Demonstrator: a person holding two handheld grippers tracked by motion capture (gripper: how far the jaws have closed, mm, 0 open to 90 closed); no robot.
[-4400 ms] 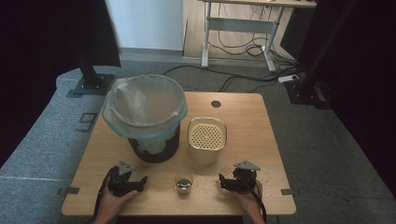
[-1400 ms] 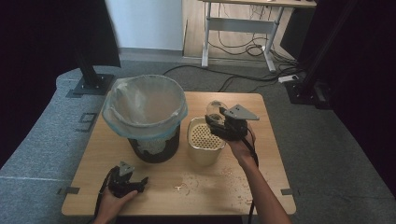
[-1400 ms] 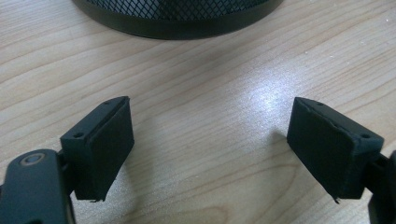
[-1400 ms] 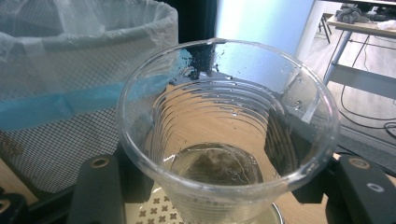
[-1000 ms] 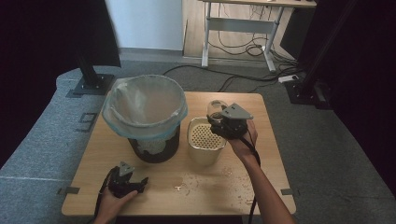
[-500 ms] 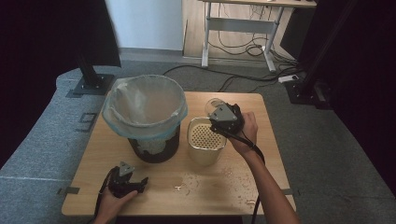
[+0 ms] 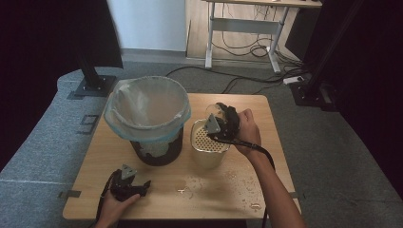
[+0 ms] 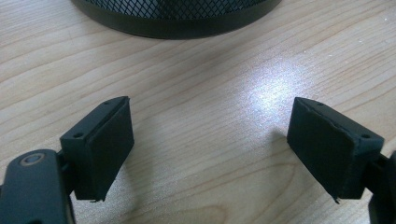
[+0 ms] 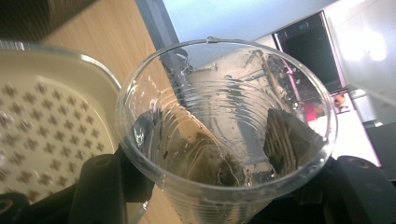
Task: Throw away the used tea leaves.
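Two grippers are at work over a wooden worktop. At centre right of the high view, the right gripper is clamped on a clear cup, tipped above the cream strainer with its perforated lid. In the right gripper view the cup is wet inside and holds some dark dregs, the jaws pressing its sides. At lower left, the left gripper rests on the worktop, jaws spread wide with nothing between them, near the black mesh bin lined with a bag. Spilled drops lie at lower centre.
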